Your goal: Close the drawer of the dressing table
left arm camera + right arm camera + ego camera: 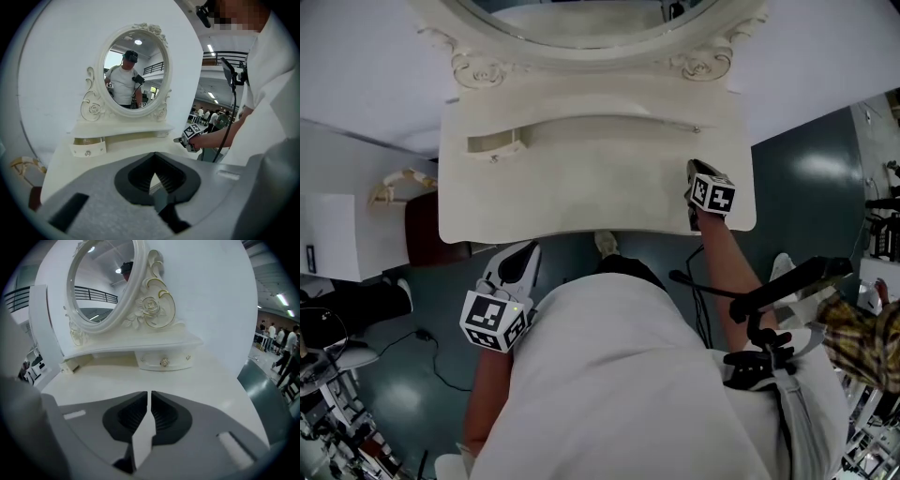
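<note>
The cream dressing table (581, 202) stands under an oval mirror (135, 70). Its left drawer (495, 143) is pulled out a little, and it shows as such in the left gripper view (87, 149) and the right gripper view (70, 365). The right drawer (164, 361) sits flush, with a small knob. My right gripper (710, 192) hovers over the tabletop's right front. Its jaws (149, 392) are shut to a hairline slit with nothing between them. My left gripper (502, 300) hangs off the table, below its front edge, jaws (155, 159) shut and empty.
A dark red seat (431, 230) stands by the table's left side, with a white box (333, 234) beyond it. Cables lie on the dark floor (422, 375). A black stand (769, 300) is at my right. Several people stand in the far background (211, 117).
</note>
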`<state>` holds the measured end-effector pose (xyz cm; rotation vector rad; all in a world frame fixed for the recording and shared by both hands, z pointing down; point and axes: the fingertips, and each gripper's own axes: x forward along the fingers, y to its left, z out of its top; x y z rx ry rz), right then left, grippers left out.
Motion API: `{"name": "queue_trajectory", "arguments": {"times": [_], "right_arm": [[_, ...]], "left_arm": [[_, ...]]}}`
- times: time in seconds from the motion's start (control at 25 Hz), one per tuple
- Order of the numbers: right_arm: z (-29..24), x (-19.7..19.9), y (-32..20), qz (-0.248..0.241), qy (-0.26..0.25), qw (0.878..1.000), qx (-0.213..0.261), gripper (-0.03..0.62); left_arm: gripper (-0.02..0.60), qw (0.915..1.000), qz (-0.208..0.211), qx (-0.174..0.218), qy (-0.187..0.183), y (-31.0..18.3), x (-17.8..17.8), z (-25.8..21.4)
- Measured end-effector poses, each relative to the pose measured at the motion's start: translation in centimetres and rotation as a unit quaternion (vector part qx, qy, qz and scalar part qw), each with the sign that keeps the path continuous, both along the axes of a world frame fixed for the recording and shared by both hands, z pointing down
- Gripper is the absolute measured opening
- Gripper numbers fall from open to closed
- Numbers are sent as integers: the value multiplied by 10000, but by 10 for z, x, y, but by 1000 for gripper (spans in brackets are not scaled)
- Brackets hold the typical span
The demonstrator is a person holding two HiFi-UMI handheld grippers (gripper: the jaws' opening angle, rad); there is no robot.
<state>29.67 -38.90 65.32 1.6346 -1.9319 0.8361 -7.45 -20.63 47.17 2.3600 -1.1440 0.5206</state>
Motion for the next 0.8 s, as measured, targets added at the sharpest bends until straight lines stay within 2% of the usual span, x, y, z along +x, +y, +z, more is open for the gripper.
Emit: {"name": "queue_trajectory", "arguments": {"times": [0.08, 0.8], "right_arm": [[-1, -9, 17, -42, 6, 10000, 23, -2], [-43, -128, 181, -917, -143, 9956, 88, -3]], "left_arm": [[3, 10000, 41, 32, 25, 11, -7, -1], [3, 9994, 254, 72, 223, 133, -61, 5]]}}
